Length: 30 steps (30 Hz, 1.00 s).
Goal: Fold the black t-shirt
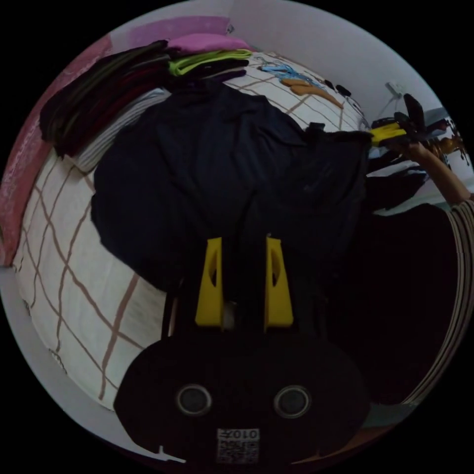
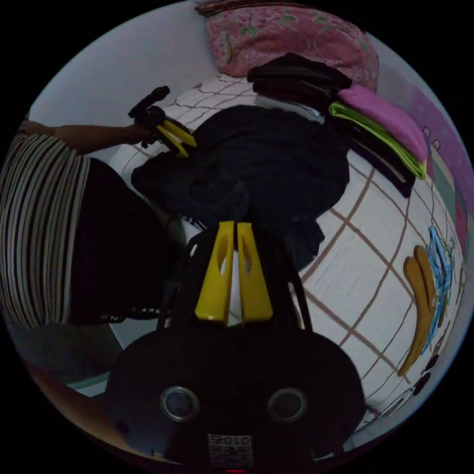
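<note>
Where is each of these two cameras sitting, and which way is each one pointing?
Left gripper view: rides behind the left gripper, facing across the black t-shirt on the checked bedsheet; the person's forearm shows.
Right gripper view: rides behind the right gripper, facing the same shirt from the opposite side; the person's striped sleeve shows.
Shared: the shirt, the stack of folded clothes, the hangers, and each other's gripper.

The left claw's (image 1: 243, 242) body carries a small code tag (image 1: 238, 444). Another tag (image 2: 230, 448) sits on the right claw's (image 2: 235, 227) body. Their digits are too blurred to trust.
</note>
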Each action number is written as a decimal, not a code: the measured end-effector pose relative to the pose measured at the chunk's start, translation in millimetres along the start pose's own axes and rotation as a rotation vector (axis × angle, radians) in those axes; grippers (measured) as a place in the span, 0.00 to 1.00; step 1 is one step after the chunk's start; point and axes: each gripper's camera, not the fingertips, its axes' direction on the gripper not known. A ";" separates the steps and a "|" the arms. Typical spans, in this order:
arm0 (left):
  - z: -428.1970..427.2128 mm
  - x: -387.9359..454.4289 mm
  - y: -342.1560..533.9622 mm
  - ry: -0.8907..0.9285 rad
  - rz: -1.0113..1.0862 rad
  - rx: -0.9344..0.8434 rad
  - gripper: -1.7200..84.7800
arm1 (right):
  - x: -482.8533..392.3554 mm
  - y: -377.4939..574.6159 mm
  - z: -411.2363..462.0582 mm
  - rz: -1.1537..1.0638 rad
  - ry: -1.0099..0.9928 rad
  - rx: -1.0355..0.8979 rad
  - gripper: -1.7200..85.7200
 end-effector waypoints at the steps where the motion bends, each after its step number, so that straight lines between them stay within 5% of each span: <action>1: 2.0 0.7 -1.5 0.011 0.006 -0.007 0.16 | 3.0 11.4 2.3 0.037 0.002 -0.039 0.06; 8: 9.6 31.3 -10.0 0.037 0.140 -0.054 0.16 | 18.6 72.8 10.5 0.340 -0.035 -0.079 0.06; 19: 13.9 71.1 -10.5 0.105 0.187 -0.120 0.09 | 7.6 79.8 -8.7 0.305 0.000 -0.060 0.06; 25: -22.6 74.4 26.8 0.168 0.038 -0.016 0.03 | -10.3 96.6 -8.6 0.332 0.006 -0.046 0.06; 30: -102.6 86.5 79.4 -0.005 -0.118 0.215 0.02 | -32.4 92.8 -21.1 0.297 0.037 0.058 0.06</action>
